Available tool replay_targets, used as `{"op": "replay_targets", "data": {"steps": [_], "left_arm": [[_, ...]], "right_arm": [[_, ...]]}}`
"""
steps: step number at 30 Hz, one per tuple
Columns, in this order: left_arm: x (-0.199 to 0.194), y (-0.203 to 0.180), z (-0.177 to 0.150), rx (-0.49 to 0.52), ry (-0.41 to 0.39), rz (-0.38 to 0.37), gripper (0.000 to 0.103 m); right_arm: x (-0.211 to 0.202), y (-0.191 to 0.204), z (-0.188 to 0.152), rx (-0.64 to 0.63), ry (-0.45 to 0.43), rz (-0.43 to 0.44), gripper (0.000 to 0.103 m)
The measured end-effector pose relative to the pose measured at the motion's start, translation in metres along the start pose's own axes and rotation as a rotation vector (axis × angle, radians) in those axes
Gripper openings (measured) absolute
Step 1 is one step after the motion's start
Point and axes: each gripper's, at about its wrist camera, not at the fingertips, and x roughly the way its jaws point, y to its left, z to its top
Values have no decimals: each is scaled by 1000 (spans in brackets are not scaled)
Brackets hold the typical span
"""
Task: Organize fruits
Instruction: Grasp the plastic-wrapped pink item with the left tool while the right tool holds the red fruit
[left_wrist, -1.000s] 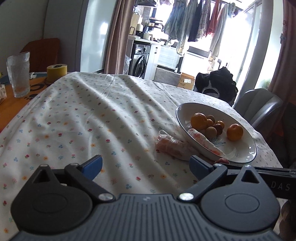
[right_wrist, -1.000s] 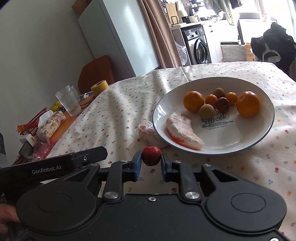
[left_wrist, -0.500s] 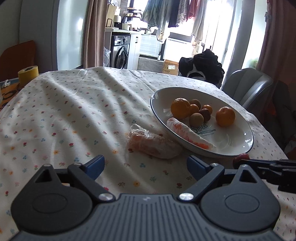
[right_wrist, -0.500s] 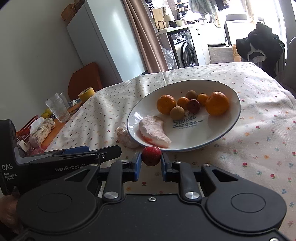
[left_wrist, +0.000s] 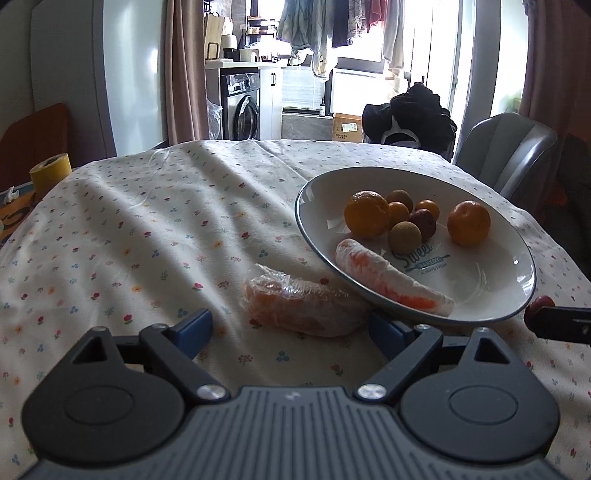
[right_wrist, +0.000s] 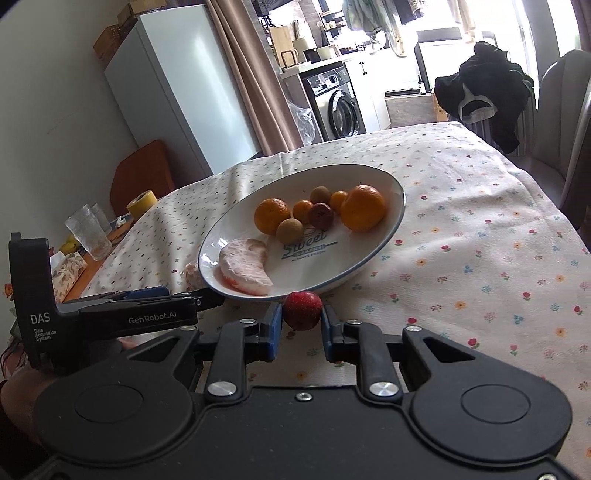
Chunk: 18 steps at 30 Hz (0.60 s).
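A white plate (left_wrist: 480, 295) (right_wrist: 384, 236) holds two oranges (left_wrist: 366, 218) (right_wrist: 362, 207), several small fruits and a plastic-wrapped orange wedge (left_wrist: 391, 277) (right_wrist: 243, 266). A second wrapped wedge (left_wrist: 303, 308) lies on the cloth by the plate's near-left rim, partly hidden in the right wrist view (right_wrist: 192, 275). My left gripper (left_wrist: 290, 326) is open, its fingers on either side of that wedge. My right gripper (right_wrist: 302, 314) is shut on a small red fruit (right_wrist: 302, 309) at the plate's near rim; the fruit also shows in the left wrist view (left_wrist: 537, 307).
The table carries a floral cloth (left_wrist: 147, 236). A yellow tape roll (left_wrist: 50, 171) (right_wrist: 142, 203), a drinking glass (right_wrist: 88, 232) and clutter sit at the left edge. A grey chair (left_wrist: 509, 155) stands beyond the far right corner.
Both grippers have moved closer to the plate. The left gripper has swung right and now brackets the wrapped wedge on the cloth. The right gripper still holds the red fruit.
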Motion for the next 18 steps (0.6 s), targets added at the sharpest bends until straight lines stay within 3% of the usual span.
{"op": "replay_targets", "data": {"steps": [10, 11, 13, 18], "left_arm": [[11, -4, 6, 45, 8, 26, 91], [11, -3, 6, 43, 7, 22, 89], [8, -2, 4, 37, -3, 2, 75], [1, -2, 1, 32, -13, 7, 72]], "right_arm": [[-1, -13, 0, 29, -6, 9, 21], [-2, -14, -1, 31, -7, 10, 21], [-3, -16, -1, 36, -11, 9, 21], [-7, -19, -1, 46, -17, 9, 21]]}}
